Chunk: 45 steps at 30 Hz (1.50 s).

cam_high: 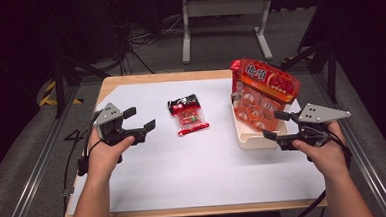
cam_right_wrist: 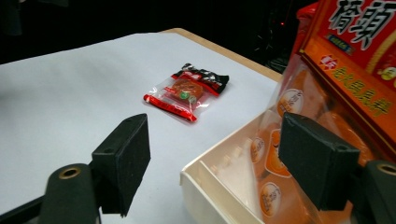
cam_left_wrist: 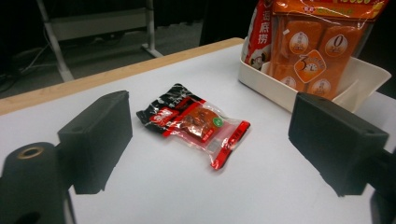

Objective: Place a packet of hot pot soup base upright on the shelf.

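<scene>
High view shows both your left gripper [cam_high: 140, 119] and right gripper [cam_high: 276, 124] open and empty, so closing askew on the small, slippery red-and-black plastic snack packet [cam_high: 187, 114] lying mid-table, left of the white tray [cam_high: 247, 138], risks it sliding away.

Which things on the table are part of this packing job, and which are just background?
In the job:
- small red snack packet, lying loose on the white sheet
- white bin
- big orange snack bag, standing in the bin
- left gripper and right gripper, both open, holding nothing

Just lying about:
- grey metal stand on the floor beyond the table
- floor cables
</scene>
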Available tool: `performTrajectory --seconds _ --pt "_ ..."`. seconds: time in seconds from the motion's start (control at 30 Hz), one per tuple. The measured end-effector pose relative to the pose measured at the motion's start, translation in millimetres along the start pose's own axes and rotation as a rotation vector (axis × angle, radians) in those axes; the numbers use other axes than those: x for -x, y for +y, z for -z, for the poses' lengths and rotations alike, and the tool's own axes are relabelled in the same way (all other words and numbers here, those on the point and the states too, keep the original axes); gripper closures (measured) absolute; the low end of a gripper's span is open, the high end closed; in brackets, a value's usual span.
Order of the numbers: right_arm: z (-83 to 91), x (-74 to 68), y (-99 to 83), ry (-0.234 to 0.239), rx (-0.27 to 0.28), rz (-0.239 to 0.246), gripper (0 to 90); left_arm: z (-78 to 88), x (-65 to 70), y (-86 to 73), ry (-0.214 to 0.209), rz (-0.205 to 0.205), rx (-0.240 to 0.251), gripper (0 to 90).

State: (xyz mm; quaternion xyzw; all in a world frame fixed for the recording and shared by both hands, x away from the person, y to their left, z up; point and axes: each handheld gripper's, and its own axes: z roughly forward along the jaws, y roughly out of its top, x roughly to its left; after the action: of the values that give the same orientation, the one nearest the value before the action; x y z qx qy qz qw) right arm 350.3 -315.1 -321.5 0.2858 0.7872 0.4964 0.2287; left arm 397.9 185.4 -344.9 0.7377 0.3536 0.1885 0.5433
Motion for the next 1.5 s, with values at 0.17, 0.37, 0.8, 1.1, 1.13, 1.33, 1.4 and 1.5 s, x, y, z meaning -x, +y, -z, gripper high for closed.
performTrajectory --seconds 0.17,0.37,0.8,1.1,1.13,1.33,1.4,1.5 --pt "-2.9 -2.1 -0.3 0.015 0.003 0.005 25.4 -8.0 -0.8 -1.9 -0.012 0.034 0.020 11.4" --pt "-4.4 -4.6 1.0 0.024 0.008 0.013 25.4 -31.6 0.4 -7.4 -0.028 0.026 -0.018 14.3" --pt "-15.5 -5.1 8.5 0.057 0.022 0.029 25.5 -81.3 8.7 -15.4 -0.002 0.045 -0.086 19.9" --pt "-14.7 -5.4 7.4 0.059 0.021 0.030 25.5 -113.1 8.5 -26.1 0.021 0.087 -0.143 21.6" --pt "-14.4 -5.5 7.2 0.058 0.020 0.030 25.5 -117.3 8.1 -28.4 0.025 0.094 -0.154 21.9" --pt "-14.0 -6.8 5.8 0.053 0.013 0.028 25.4 -131.7 7.7 -36.5 0.032 0.110 -0.196 23.9" --pt "-14.3 -6.9 5.5 0.053 0.012 0.029 25.4 -134.1 7.9 -38.1 0.033 0.118 -0.200 24.4" --pt "-15.1 -7.7 4.8 0.055 0.006 0.029 25.4 -139.3 6.3 -42.5 0.042 0.127 -0.220 24.9"
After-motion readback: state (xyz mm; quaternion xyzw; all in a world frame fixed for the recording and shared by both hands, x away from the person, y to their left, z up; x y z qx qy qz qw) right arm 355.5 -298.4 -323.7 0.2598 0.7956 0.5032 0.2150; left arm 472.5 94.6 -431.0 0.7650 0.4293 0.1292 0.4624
